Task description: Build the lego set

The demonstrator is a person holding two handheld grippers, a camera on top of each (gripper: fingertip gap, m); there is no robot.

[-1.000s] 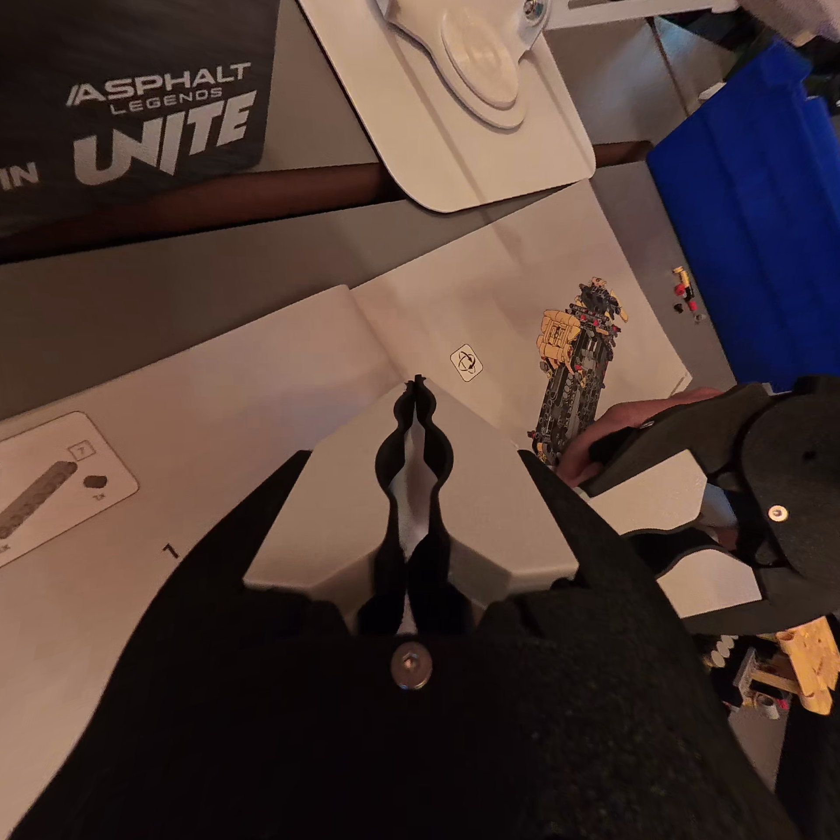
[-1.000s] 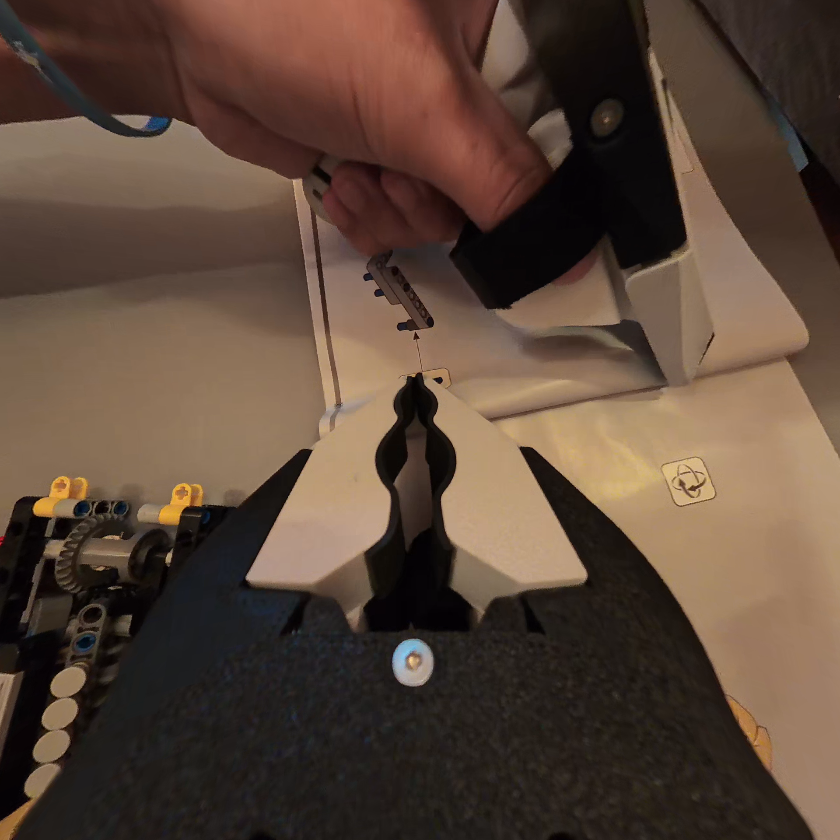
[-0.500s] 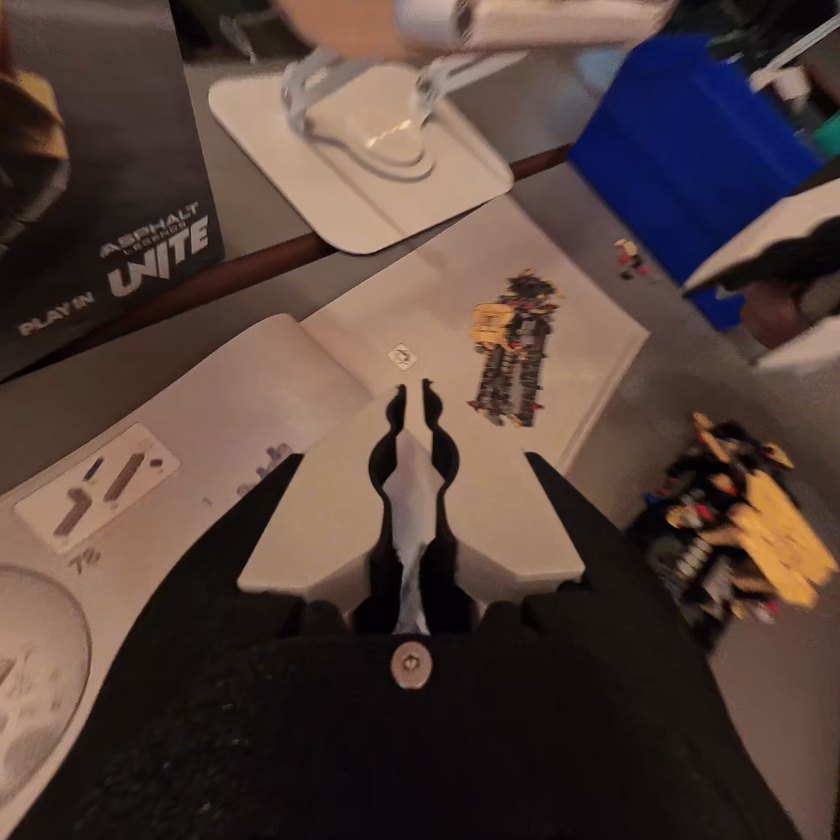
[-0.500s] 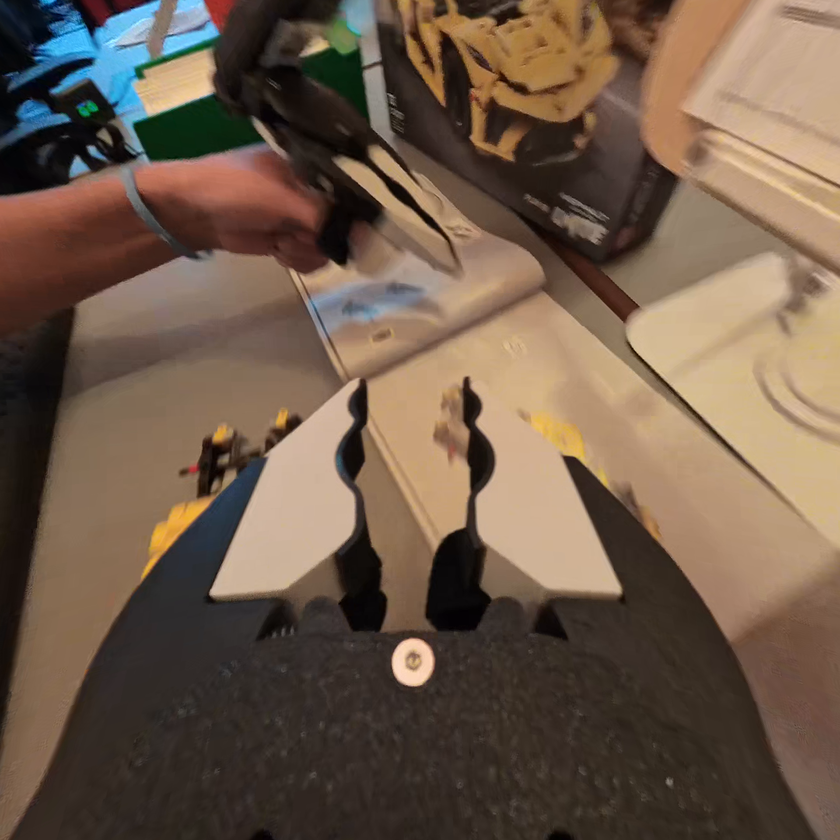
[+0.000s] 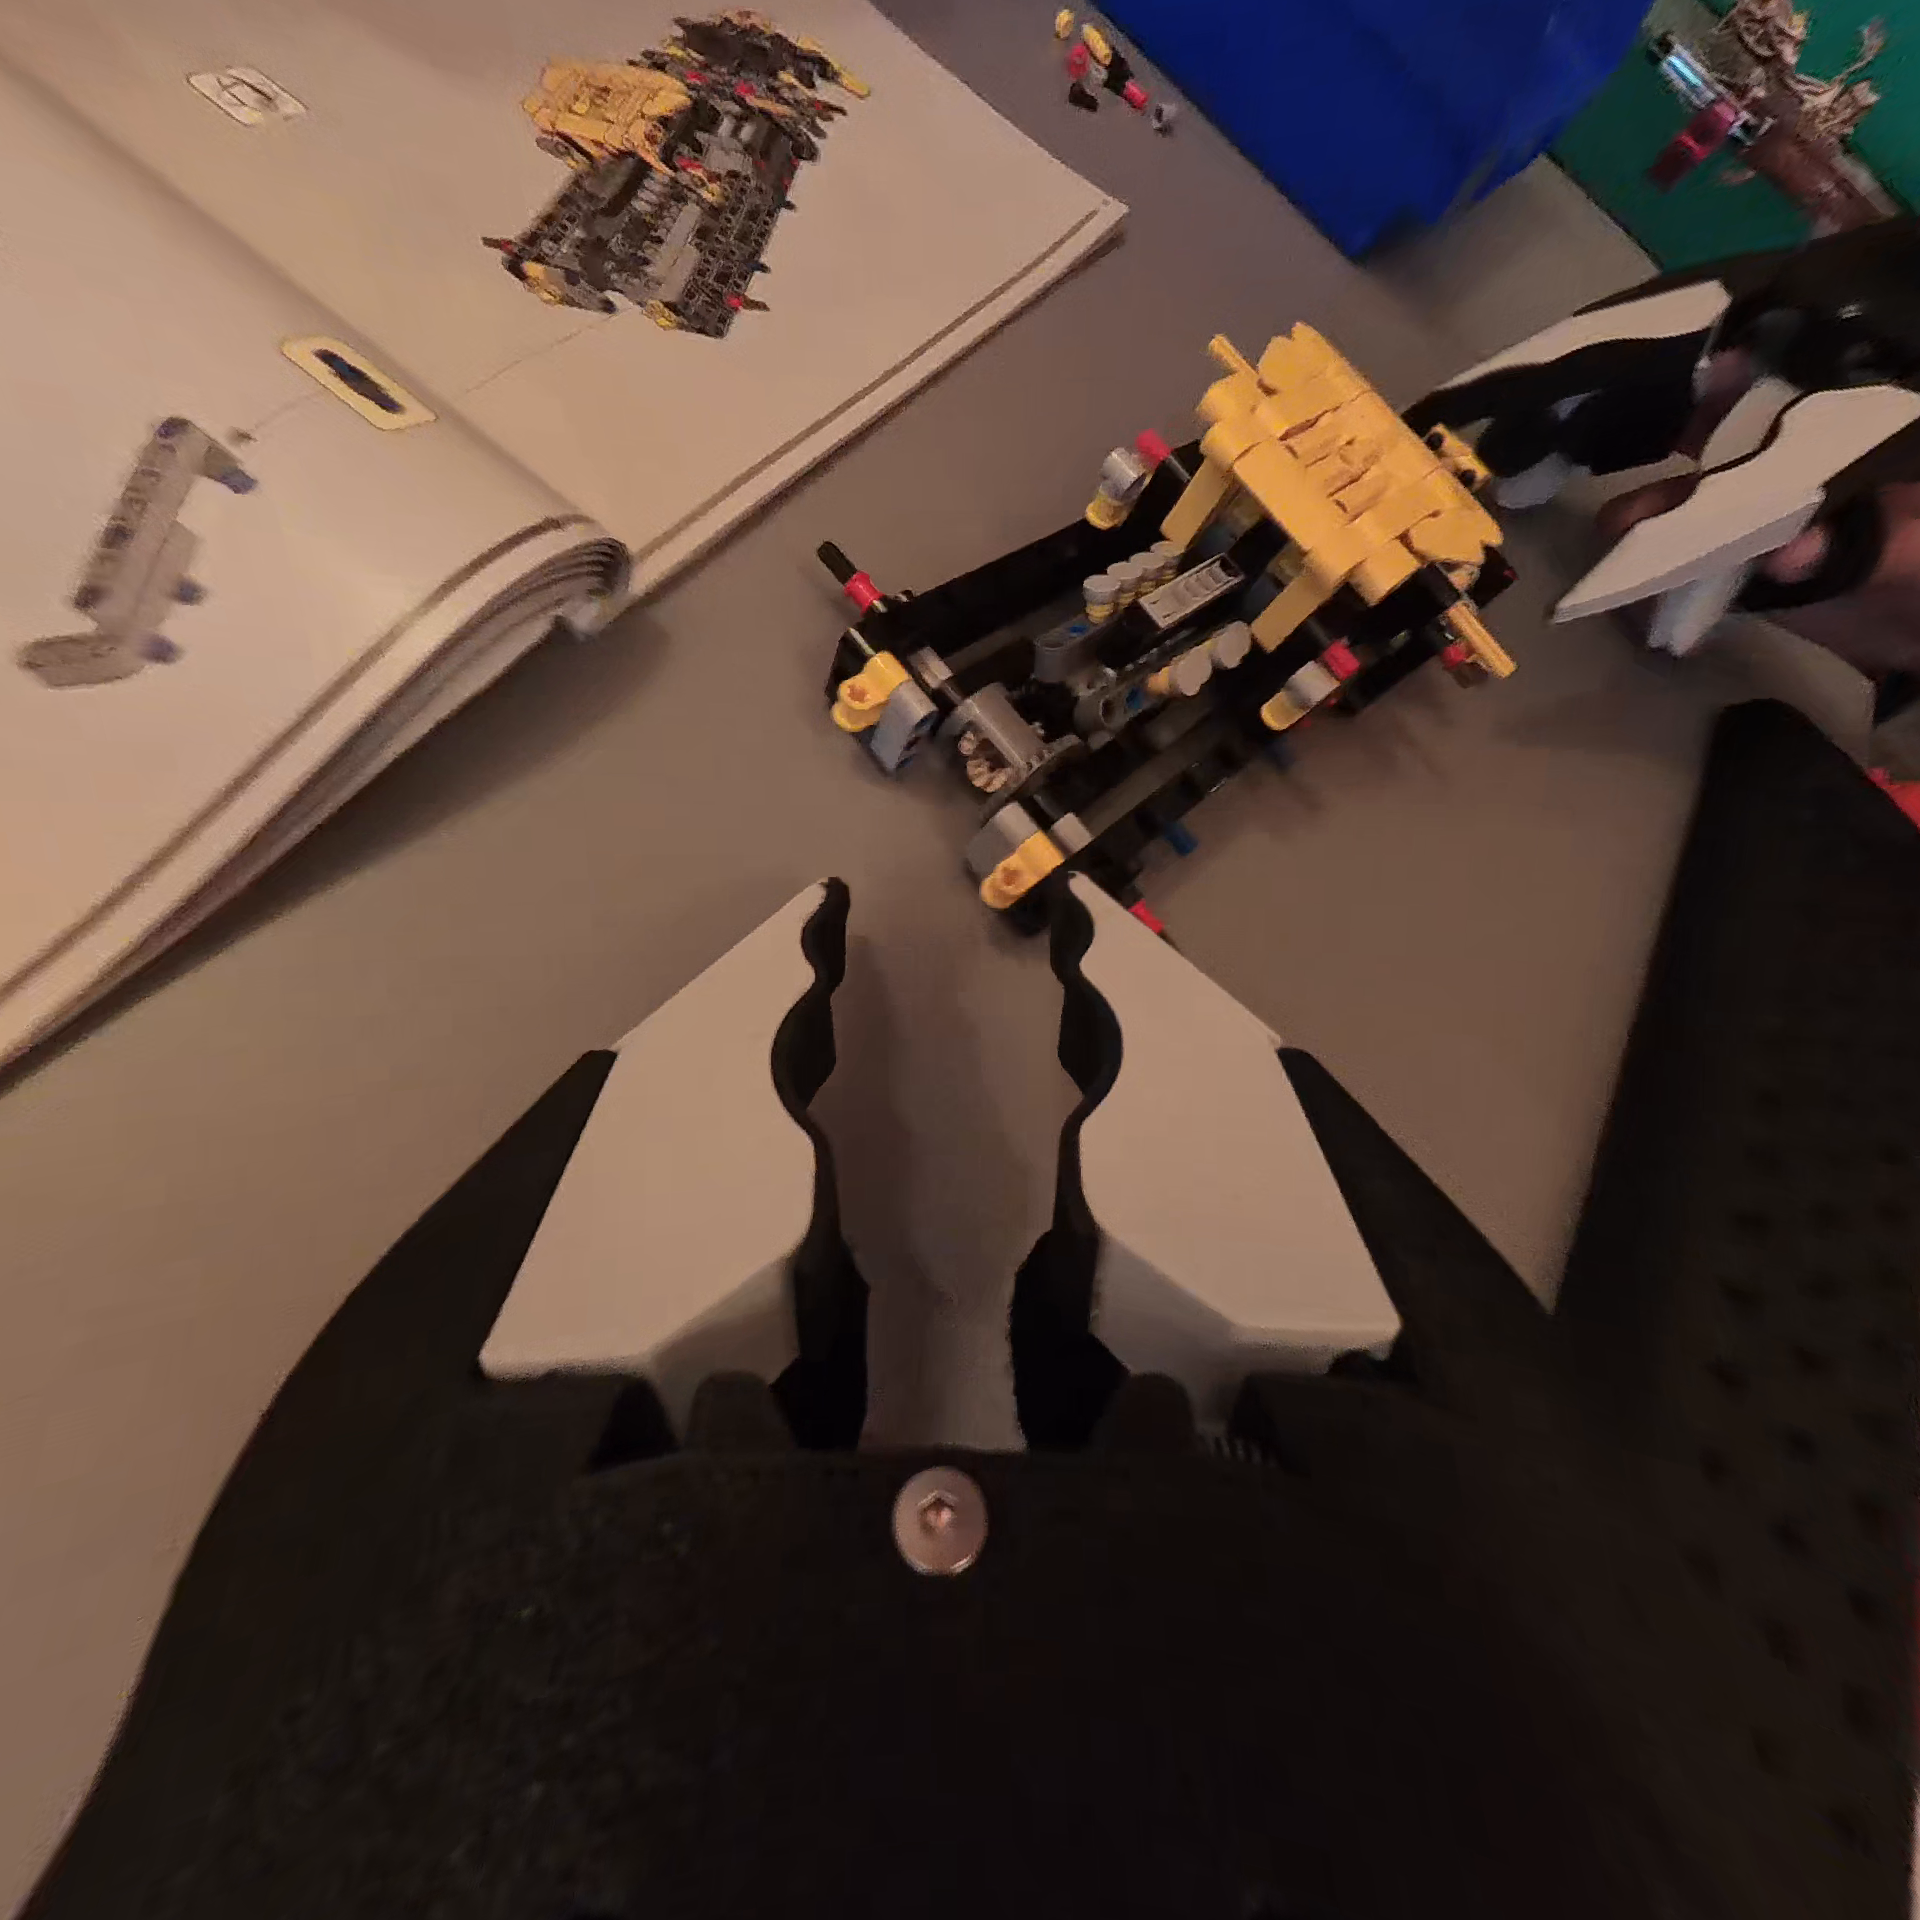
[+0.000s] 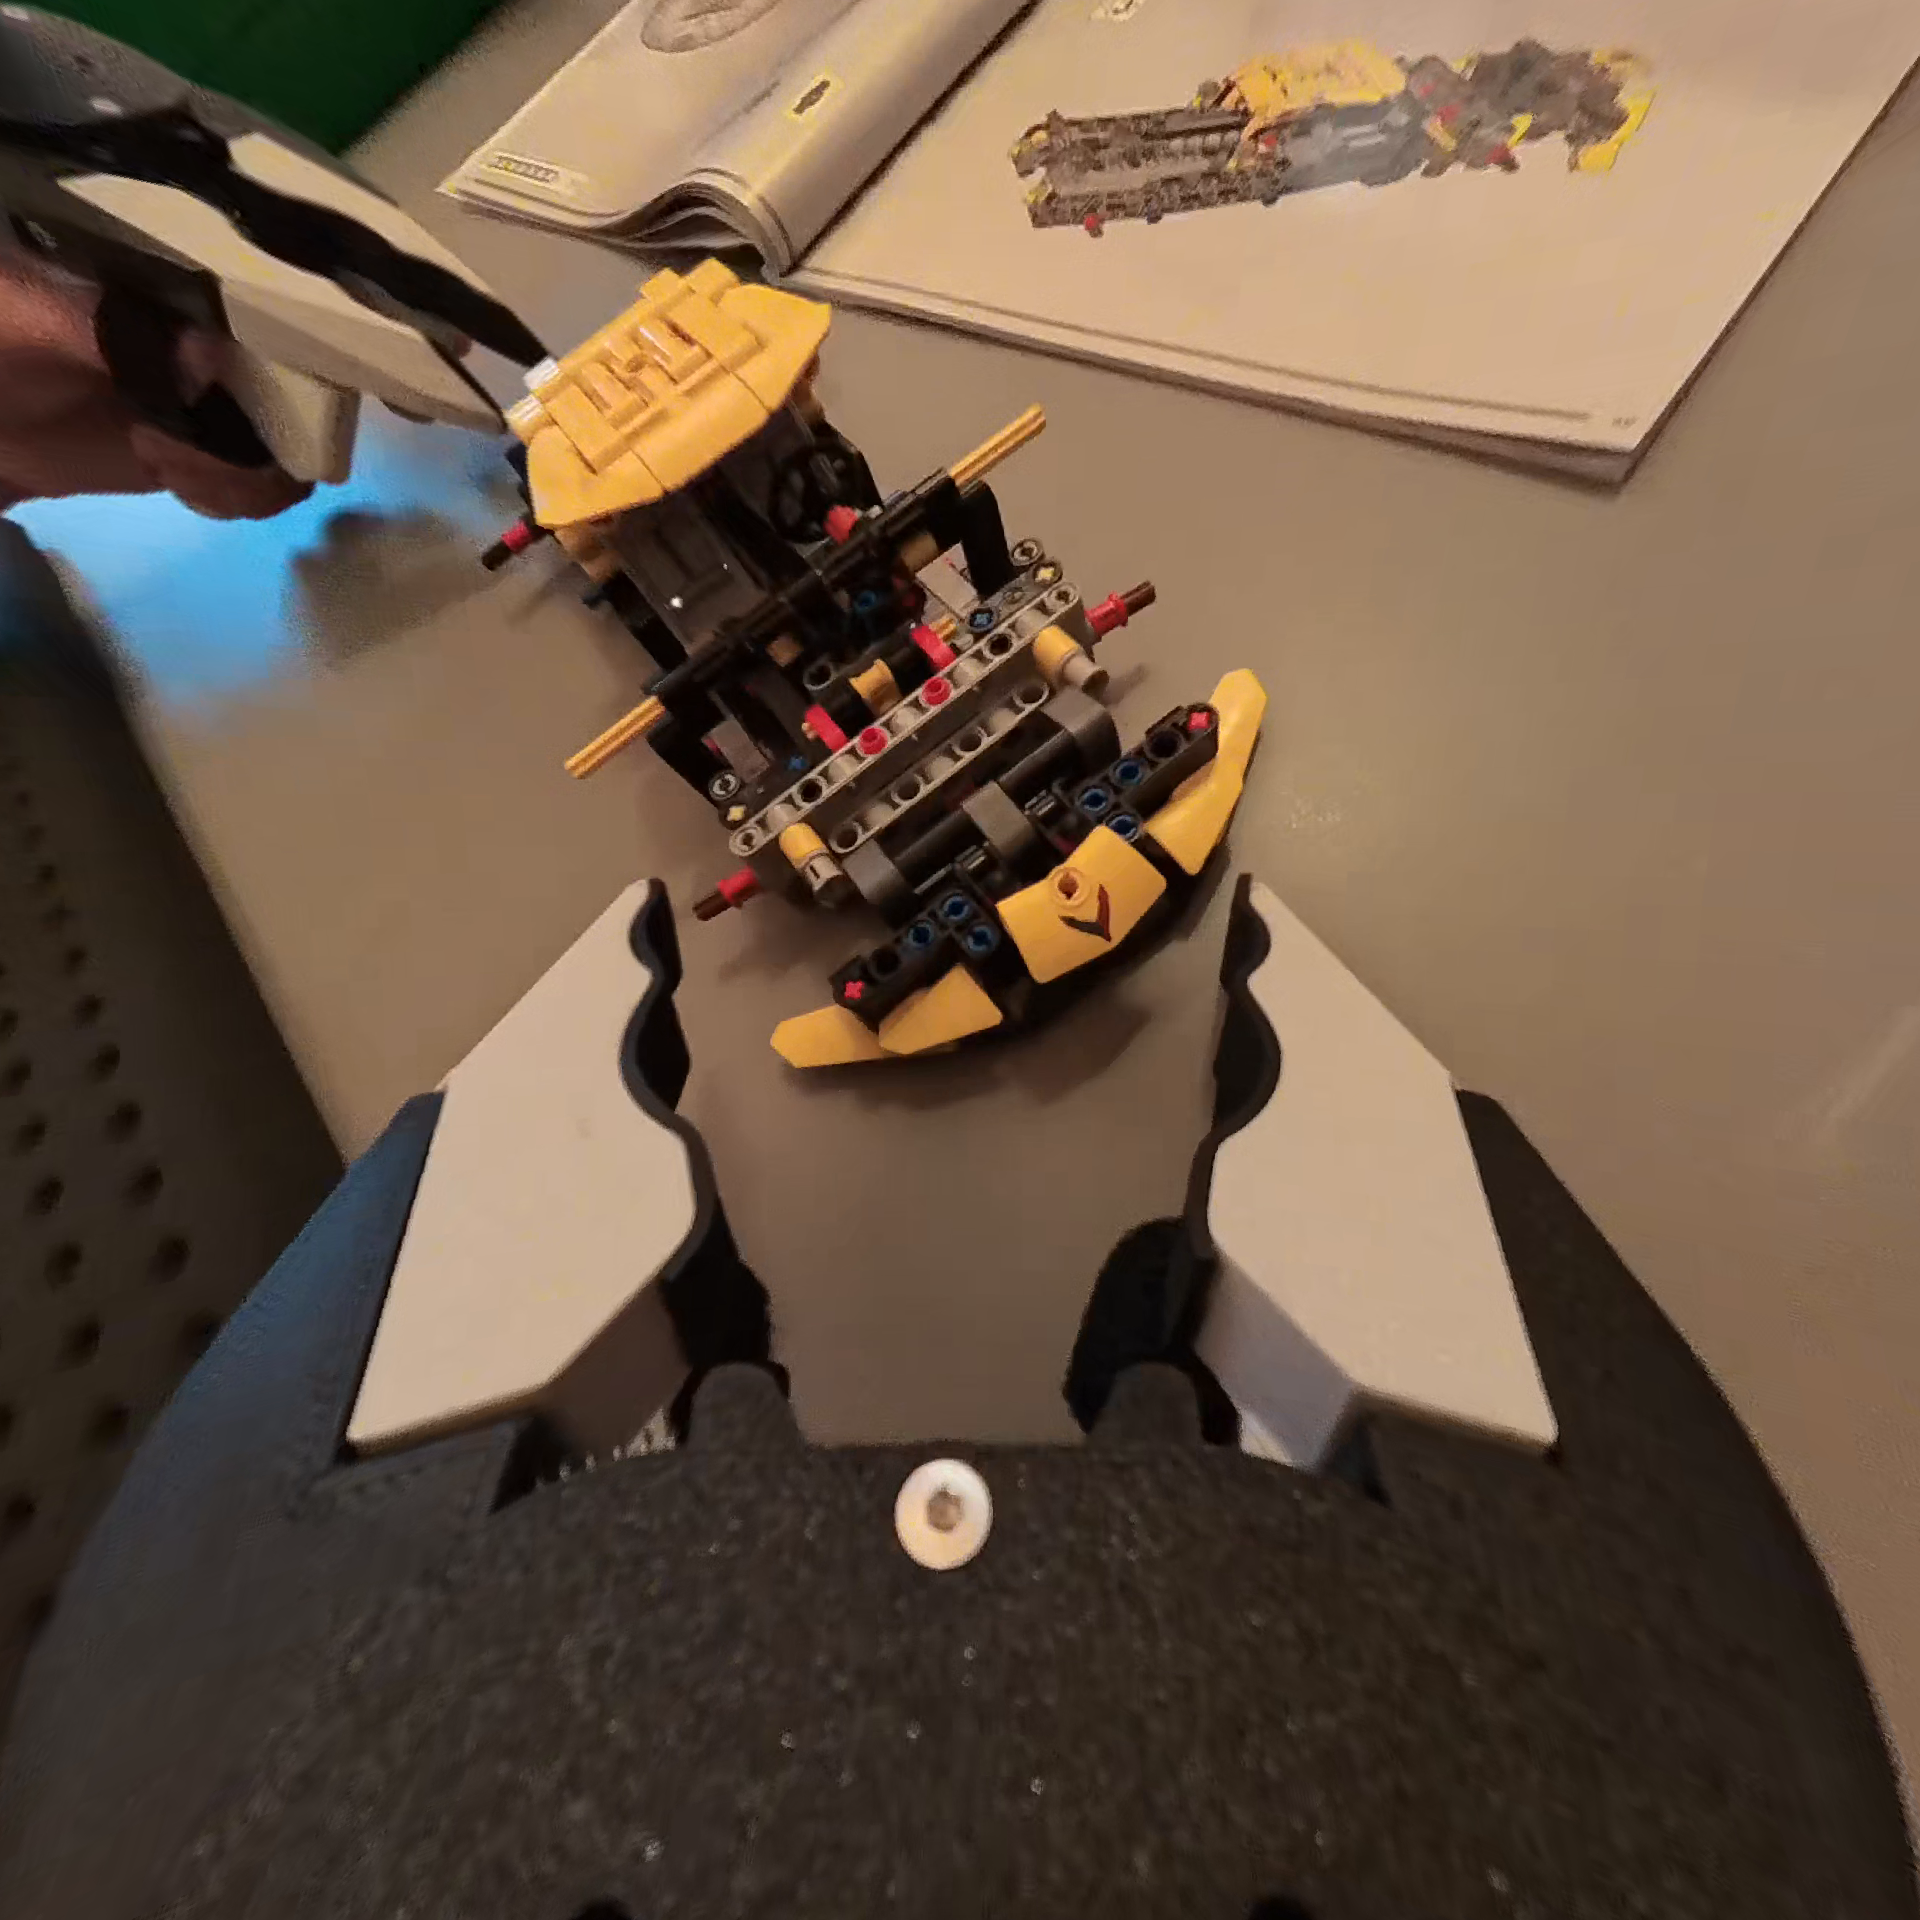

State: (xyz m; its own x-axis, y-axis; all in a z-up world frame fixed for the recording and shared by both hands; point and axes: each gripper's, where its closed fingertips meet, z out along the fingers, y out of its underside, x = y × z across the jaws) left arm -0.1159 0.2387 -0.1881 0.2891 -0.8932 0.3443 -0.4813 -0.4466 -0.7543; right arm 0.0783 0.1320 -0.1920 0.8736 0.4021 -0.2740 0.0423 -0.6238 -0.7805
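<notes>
One partly built yellow-and-black lego model (image 6: 883, 707) lies on the grey table (image 6: 1455, 831), just in front of one open instruction booklet (image 6: 1299, 260). The right tongs (image 6: 940, 925) stand wide open and empty at the model's curved yellow bumper end, the bumper lying between their tips. The left tongs (image 5: 940, 904) are also open and empty; in the right wrist view they reach the model's opposite, yellow-roofed end, though whether they touch it cannot be told. A few small loose pieces (image 5: 1107, 73) lie beyond the booklet, well apart from the model, beside one blue box (image 5: 1382, 94).

Risks, as a judgement: a squeeze on the bumper, which looks only lightly pinned, could snap it off the frame; thin axles projecting from the model's sides could catch a finger of the tongs and pull out; uneven lifting from the two ends could flex the frame apart.

Count: one model, one booklet, two tongs, one blue box.
</notes>
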